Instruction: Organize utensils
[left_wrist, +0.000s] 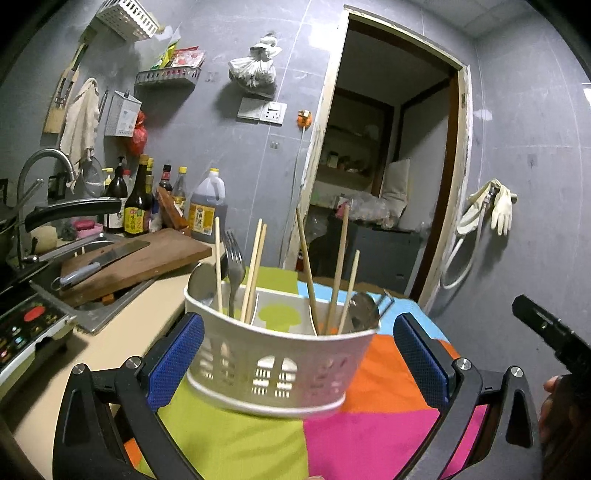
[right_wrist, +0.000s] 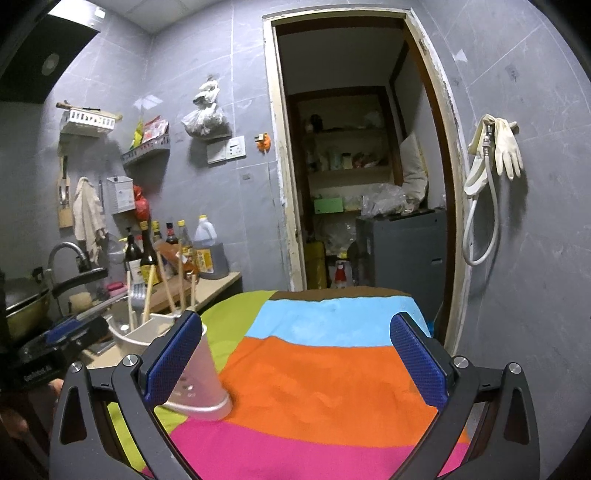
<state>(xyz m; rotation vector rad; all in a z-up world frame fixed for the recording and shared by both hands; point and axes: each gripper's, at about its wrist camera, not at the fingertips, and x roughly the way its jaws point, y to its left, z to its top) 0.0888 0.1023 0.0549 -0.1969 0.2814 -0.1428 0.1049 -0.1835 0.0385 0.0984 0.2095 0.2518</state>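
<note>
Caddy position: the white utensil caddy (left_wrist: 280, 354) stands on the striped cloth (left_wrist: 388, 417), straight ahead between the left gripper's (left_wrist: 297, 360) blue pads.
Long axis: runs left to right across the jaws.
Nearer gripper: left; the right gripper (right_wrist: 297, 363) has the caddy at its left pad.
Left gripper: spread wide, holding nothing.
Right gripper: spread, holding nothing.
Contents: chopsticks (left_wrist: 255, 269), fork (left_wrist: 233, 266), spoons upright in outer compartments; middle one empty.
</note>
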